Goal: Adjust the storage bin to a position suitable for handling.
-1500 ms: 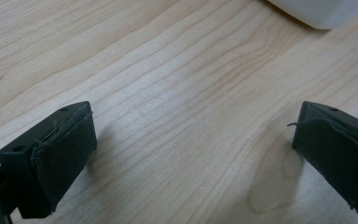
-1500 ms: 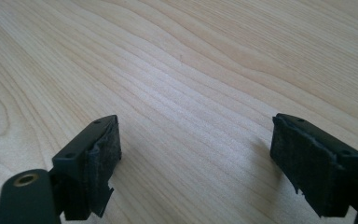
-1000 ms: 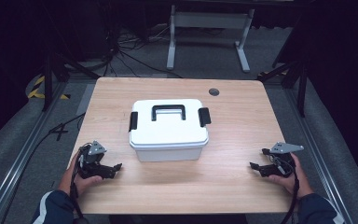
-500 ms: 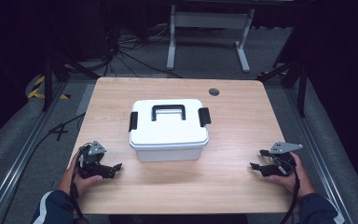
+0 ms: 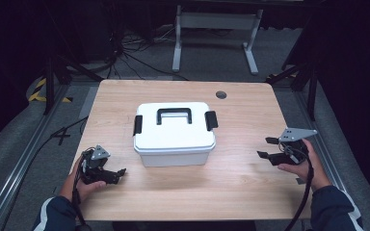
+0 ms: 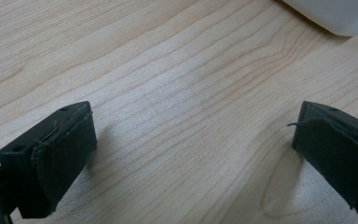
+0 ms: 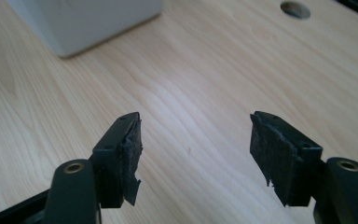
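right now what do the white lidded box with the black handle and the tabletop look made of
The white lidded box with black handle and side latches looks like moulded plastic: smooth, matte, rounded corners. The light wooden tabletop shows printed-looking grain, so probably laminate or veneer, satin finish; solid wood is possible.

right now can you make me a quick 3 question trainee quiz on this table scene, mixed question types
1. True or false: the lid of the white box is off.
2. Multiple choice: the left gripper is A) open with nothing between its jaws, B) shut on the box's black handle, C) shut on a latch.
3. Short answer: what sits in the wooden table top behind the box, toward its far right?

Key
1. False: the lid is on, with a black latch at each end.
2. A. The right gripper is open and empty too.
3. A small round hole.
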`<act>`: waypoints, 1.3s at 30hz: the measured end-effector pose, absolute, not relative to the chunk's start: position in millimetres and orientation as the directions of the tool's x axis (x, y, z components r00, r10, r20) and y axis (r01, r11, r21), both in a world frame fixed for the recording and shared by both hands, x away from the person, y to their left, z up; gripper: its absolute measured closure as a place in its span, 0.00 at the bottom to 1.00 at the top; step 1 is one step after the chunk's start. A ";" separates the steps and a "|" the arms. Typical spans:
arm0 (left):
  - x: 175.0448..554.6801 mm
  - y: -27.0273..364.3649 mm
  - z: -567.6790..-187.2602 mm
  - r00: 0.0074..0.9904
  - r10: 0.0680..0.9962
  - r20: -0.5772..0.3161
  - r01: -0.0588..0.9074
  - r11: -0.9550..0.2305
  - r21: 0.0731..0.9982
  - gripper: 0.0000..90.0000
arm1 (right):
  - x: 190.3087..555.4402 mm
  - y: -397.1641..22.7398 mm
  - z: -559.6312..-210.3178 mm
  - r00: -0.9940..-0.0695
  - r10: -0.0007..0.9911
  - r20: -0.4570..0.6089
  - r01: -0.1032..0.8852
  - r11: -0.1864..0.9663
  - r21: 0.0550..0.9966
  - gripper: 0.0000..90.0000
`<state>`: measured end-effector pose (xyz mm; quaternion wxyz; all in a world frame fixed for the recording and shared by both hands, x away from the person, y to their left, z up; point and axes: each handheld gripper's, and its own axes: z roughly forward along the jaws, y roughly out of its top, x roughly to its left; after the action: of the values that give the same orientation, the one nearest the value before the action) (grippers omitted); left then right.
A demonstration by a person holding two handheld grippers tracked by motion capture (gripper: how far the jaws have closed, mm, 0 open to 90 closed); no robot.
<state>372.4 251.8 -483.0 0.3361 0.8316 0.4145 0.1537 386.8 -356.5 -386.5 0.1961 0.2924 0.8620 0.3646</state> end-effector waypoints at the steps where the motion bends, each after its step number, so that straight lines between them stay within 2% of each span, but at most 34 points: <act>1: 372.4 251.8 -483.1 0.609 0.793 -0.023 0.585 -0.429 0.688 0.00 | 387.5 -354.0 -381.7 -0.754 0.643 -0.133 0.350 0.565 0.747 0.38; 6: 372.4 251.8 -483.1 0.609 0.793 -0.023 0.586 -0.430 0.687 0.00 | 394.5 -334.5 -351.6 -0.787 0.586 -0.193 0.269 0.608 0.747 0.43; 17: 372.4 251.9 -483.0 0.610 0.792 -0.021 0.585 -0.432 0.686 0.00 | 412.9 -294.1 -304.1 -0.820 0.513 -0.254 0.180 0.652 0.737 0.45; 29: 372.4 251.8 -483.1 0.609 0.793 -0.023 0.586 -0.430 0.687 0.00 | 437.6 -235.7 -281.2 -0.859 0.416 -0.298 0.111 0.720 0.685 0.49; 39: 373.0 251.9 -482.8 0.611 0.791 -0.019 0.584 -0.434 0.686 0.00 | 455.4 -183.7 -249.0 -0.887 0.318 -0.336 0.050 0.787 0.614 0.46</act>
<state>373.0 251.9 -482.8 0.3351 0.8326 0.4130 0.1547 455.4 -183.7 -249.0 0.2160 0.1002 0.9204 0.3102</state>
